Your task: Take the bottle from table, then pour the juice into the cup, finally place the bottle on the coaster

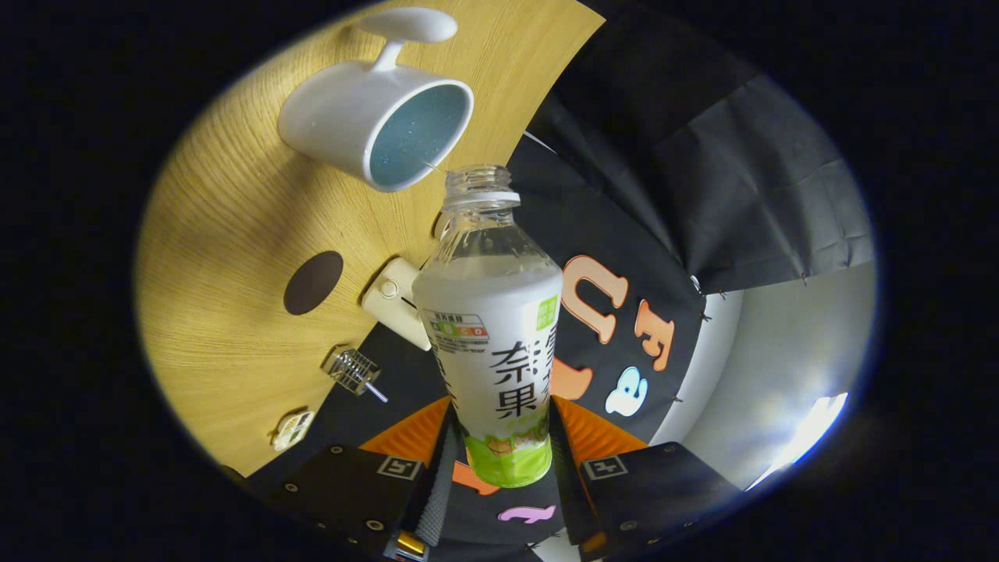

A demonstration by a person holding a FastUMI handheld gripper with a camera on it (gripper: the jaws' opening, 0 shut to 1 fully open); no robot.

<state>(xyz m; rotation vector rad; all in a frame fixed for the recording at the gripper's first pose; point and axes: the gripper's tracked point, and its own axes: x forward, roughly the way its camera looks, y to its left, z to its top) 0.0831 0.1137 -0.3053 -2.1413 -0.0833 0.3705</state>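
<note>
Between the tongs (499,437), clamped, the uncapped bottle (492,328) reads 奈果, mouth near the cup (378,125).

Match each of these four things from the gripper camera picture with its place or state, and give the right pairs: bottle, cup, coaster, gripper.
Things:
1. bottle
2. cup
3. coaster
4. gripper

Places or states:
A. dark round disc lying bare on the wooden table
B. shut on the lower part of the bottle
C. white with a handle, its mouth just beyond the bottle's neck
D. uncapped, held between the two fingers, neck pointing toward the cup

Pairs: 1-D, 2-C, 3-A, 4-B
</note>
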